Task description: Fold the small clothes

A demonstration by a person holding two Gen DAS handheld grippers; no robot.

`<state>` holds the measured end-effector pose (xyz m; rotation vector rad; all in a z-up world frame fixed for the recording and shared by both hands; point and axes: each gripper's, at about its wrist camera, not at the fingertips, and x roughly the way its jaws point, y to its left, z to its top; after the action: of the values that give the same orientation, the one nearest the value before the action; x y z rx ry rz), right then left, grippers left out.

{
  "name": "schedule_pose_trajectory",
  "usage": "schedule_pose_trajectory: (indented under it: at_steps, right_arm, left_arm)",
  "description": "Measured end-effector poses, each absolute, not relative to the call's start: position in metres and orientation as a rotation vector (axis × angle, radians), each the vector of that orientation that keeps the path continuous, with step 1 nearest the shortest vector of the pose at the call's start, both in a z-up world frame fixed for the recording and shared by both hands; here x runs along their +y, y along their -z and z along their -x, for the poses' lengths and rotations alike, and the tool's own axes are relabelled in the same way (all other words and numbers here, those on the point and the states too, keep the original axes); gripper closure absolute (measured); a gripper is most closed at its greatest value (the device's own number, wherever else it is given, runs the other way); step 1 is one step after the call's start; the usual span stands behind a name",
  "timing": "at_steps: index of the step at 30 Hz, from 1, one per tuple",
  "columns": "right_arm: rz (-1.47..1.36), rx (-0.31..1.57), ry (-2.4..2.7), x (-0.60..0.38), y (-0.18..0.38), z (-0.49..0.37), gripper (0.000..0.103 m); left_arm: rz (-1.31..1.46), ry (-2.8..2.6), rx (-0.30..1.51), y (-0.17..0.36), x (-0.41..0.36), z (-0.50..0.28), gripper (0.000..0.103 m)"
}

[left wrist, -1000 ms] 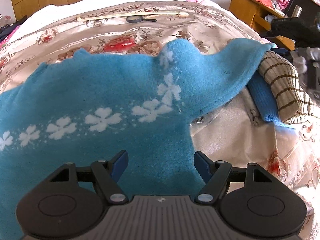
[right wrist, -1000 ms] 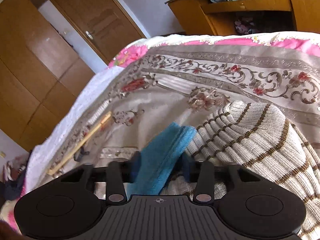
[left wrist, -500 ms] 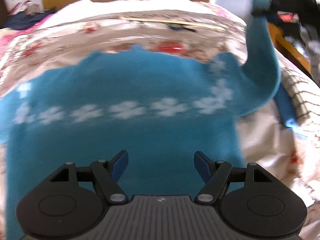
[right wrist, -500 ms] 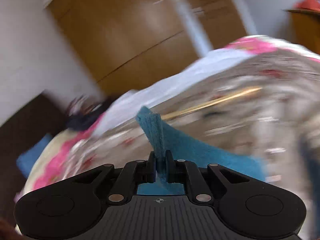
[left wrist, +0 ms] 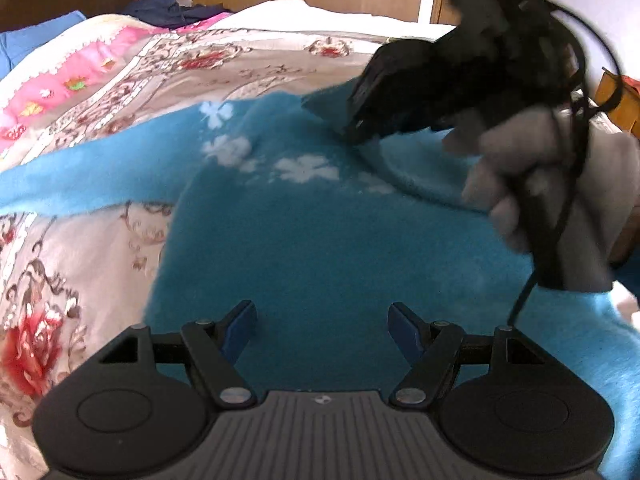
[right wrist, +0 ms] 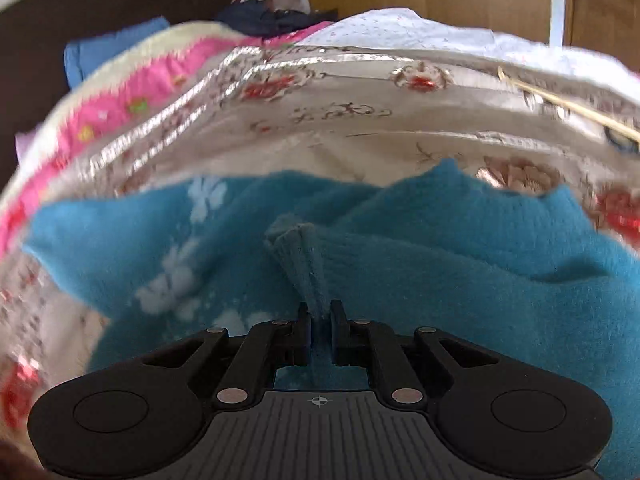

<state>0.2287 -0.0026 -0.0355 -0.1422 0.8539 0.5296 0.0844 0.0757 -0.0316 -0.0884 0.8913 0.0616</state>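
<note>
One blue sweater (left wrist: 320,248), two grippers

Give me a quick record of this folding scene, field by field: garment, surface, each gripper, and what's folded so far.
garment: blue fleece sweater with white flower print, spread flat
surface: floral satin bedspread
right gripper: shut on the sweater's ribbed cuff, holding that sleeve over the body
left gripper: open, above the sweater, gripping nothing
fold state: one sleeve brought across; other sleeve lies outstretched

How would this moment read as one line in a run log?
step: fold sleeve over | right gripper: jaws shut on sleeve cuff of blue sweater | left gripper: jaws open, over sweater | surface: floral bedspread
</note>
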Motion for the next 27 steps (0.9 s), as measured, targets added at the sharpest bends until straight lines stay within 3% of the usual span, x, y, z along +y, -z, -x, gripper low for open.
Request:
schedule_pose_trajectory:
  at_steps: [9, 13, 19, 27]
  right_arm:
    - [0.333, 0.811, -0.582, 0.025, 0.035, -0.214, 0.092]
    - [0.363, 0.838, -0.657, 0.032, 0.028, -0.207, 0.074]
    - [0.368, 0.793, -0.765, 0.059, -0.007, -0.194, 0.074]
    - [0.521, 0.749, -1.022, 0.207, -0.008, -0.165, 0.074]
  left_arm:
    - [0.171, -0.031, 0.864, 0.027, 0.086, -0.078, 0.021]
    - [0.195, -0.048, 0.846, 0.021, 0.093, -0.072, 0.021]
    - [0.236, -0.060, 0.819, 0.006, 0.109, -0.055, 0.021]
    - [0.327, -0.202, 0.736, -0.015, 0.169, -0.027, 0.021]
